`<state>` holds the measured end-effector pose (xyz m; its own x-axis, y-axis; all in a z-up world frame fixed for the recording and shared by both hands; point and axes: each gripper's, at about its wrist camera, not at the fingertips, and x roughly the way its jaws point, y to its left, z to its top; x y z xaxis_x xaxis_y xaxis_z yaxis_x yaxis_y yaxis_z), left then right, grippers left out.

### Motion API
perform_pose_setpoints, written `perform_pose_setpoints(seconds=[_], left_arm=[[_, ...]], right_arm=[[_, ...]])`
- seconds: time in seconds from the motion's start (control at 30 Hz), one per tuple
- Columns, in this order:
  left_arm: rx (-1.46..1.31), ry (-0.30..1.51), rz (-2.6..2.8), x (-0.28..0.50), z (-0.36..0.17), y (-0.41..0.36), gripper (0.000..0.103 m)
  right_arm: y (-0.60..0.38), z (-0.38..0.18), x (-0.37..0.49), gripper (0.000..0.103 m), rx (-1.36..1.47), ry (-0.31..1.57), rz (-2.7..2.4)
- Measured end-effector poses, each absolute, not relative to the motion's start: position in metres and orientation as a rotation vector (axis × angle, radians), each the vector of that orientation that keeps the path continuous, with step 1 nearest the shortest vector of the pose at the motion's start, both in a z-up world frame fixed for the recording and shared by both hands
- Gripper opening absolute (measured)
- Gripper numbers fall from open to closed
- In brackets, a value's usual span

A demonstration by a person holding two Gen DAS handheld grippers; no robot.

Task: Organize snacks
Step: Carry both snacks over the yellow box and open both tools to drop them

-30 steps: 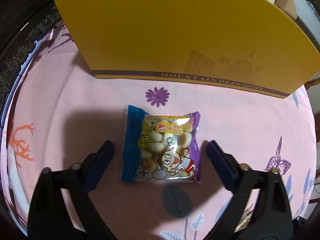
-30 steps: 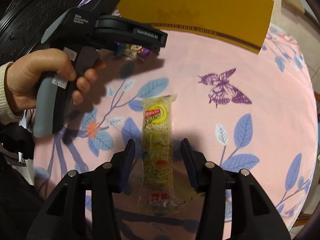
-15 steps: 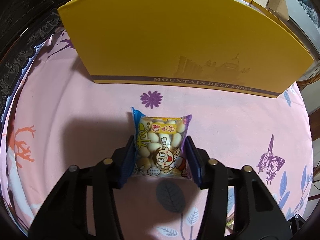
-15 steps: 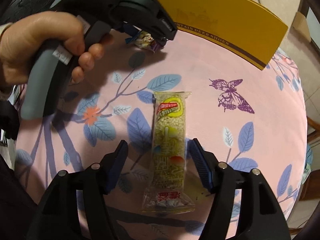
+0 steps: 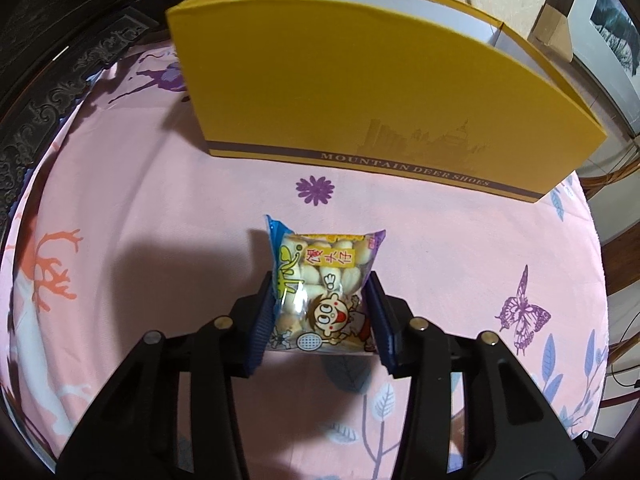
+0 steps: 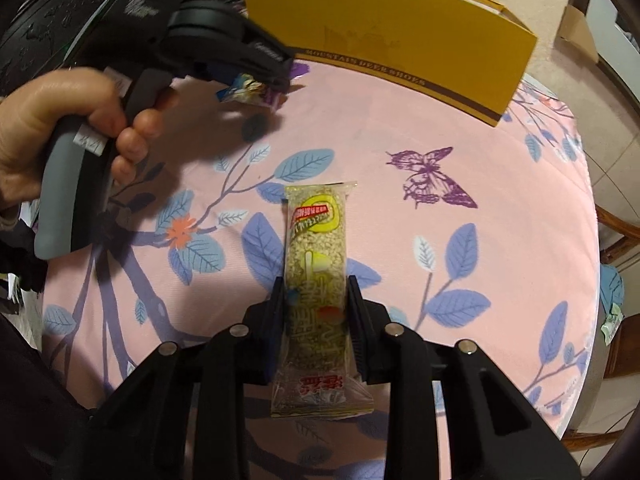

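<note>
Now both grippers have a snack clamped. The left gripper (image 5: pixel 322 312) has its blue pads pressed against the two sides of the biscuit-ball packet (image 5: pixel 322 290) — a small bag with a blue left edge, a purple right corner and a cartoon face. Its far end sticks out past the fingertips toward the yellow shoe box (image 5: pixel 376 96). From the right wrist view the packet (image 6: pixel 250 90) hangs under the left gripper (image 6: pixel 276 80), clear of the tablecloth (image 6: pixel 500 200), near the table's far edge and just in front of the box (image 6: pixel 392 36). A hand (image 6: pixel 60 128) grips the grey handle.

The right gripper (image 6: pixel 316 312) is closed on the long clear-wrapped cereal bar (image 6: pixel 316 276) at about its middle, one pad touching each long side. The bar runs lengthwise away from the camera over the pink leaf-and-butterfly cloth — whether it rests on the cloth or is lifted cannot be told. The box stands open-topped at the far edge of the table.
</note>
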<state>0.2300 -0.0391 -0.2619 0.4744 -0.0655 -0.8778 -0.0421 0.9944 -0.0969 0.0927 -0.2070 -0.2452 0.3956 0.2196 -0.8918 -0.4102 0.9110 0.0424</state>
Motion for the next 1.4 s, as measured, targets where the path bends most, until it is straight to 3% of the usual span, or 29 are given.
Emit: perform_pose_setpoints(seconds=[0.4,0.7,1.03,1.4], left_arm=[[-0.137,0.963,-0.036,0.208,-0.204,-0.027,0.044],[-0.18,0.831,-0.075,0.209,-0.136,-0.015,0.044],[-0.145,0.702,-0.126,0.287,-0.067,-0.029,0.045],[-0.1,0.744,-0.103,0.367,-0.077,-0.036,0.048]], right_arm=[[-0.206,-0.204,0.093,0.03,-0.169,1.002,0.376],[-0.213,-0.136,0.111,0.03,-0.08,0.863,0.348],[-0.234,-0.066,0.233,0.03,0.042,0.711,0.311],[-0.229,-0.083,0.336,0.031,0.063,0.782,0.279]])
